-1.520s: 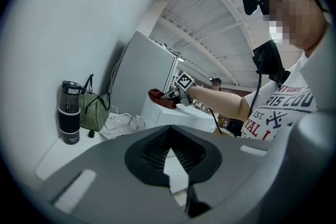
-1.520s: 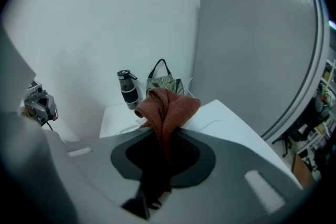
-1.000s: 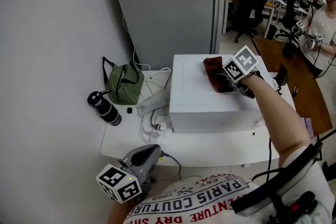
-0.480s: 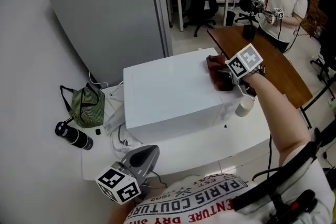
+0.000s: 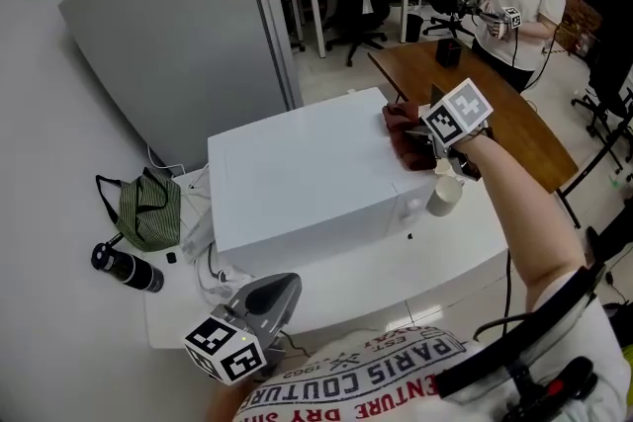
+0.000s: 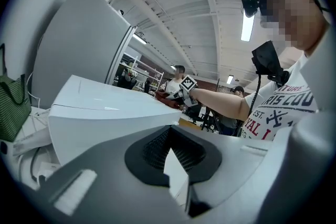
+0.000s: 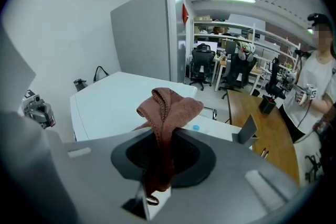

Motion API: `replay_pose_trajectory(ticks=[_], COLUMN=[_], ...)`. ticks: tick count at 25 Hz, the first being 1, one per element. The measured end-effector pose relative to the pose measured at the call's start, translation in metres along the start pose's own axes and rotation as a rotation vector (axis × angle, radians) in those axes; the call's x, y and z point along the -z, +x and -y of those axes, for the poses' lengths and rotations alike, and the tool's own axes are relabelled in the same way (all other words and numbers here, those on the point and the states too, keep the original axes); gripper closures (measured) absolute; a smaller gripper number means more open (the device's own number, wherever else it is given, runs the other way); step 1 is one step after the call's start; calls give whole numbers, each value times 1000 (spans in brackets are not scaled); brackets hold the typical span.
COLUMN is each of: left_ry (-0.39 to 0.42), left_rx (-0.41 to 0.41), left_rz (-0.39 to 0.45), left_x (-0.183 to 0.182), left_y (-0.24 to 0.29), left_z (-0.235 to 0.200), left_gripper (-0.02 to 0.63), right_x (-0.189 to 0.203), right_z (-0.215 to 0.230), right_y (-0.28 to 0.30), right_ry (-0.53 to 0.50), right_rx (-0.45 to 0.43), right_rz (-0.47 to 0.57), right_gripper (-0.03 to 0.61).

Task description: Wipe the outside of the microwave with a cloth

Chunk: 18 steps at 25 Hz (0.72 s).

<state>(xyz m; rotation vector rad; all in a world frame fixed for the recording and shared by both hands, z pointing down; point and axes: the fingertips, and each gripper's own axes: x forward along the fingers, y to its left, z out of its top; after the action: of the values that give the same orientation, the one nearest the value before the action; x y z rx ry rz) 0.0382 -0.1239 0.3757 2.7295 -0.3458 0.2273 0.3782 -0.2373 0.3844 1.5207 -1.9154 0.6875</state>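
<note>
Head view, from the left: what is seen beside the microwave [image 5: 297, 178]?

A dark bottle [image 5: 124, 267] and a green striped bag [image 5: 148, 211] are seen lying to the microwave's left, well apart from the work. They are judged to be out of the cloth's path.

And the left gripper [image 5: 275, 292]?

It is held low, in front of the microwave and near the body. Its jaws are drawn together with nothing between them, as the left gripper view shows. It is judged to be set aside, since one tool is enough for wiping.

Where is the cloth [image 5: 404, 128] found?

On the microwave's top, at the far right corner. It is pinched between the closed jaws of the right gripper [image 5: 423, 148]. In the right gripper view it is seen bunched up and rising out of the jaws. So firm a pinch is presumably needed so that the cloth is dragged along and not left behind.

How is the right arm [image 5: 514, 212] posed?

It is stretched forward, nearly straight, and angled over the microwave's right front edge. A white cup [image 5: 444, 196] is seen just right of the microwave, close by the arm, and could be knocked.
</note>
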Motion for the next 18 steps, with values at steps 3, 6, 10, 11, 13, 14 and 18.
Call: replay_pose_trajectory(ticks=[3,6,10,11,13,14,18], left_ry=[-4,-13,-27,-35,-55,-65,-102], left_rx=[-33,-72,-140,-159,-200,-224,-356], left_rz=[1,15,27,31,43,50,95], left_x=[-1,1,10,13,16,16,22], left_y=[-9,-22,-48,-56,-75,-86,-131], left_z=[-5,-9,-17,-21,-32,-37,-52], left_gripper=[608,608,609,609,607,609,608], right_x=[-25,-61,-102,-112,-133,-145,-189], right_z=[-11,-30,-66,-77,-103,-119,-196], right_y=[-4,-2,16,23,40,49,93], right_ry=[-33,-56,-117,-129,-156,-174,-271], right_rx=[-23,-65,-118,-132,-169,-191,-304], right_rz=[60,128,163,169,178,180,178], right_gripper=[526,525,525,525,525,525,525])
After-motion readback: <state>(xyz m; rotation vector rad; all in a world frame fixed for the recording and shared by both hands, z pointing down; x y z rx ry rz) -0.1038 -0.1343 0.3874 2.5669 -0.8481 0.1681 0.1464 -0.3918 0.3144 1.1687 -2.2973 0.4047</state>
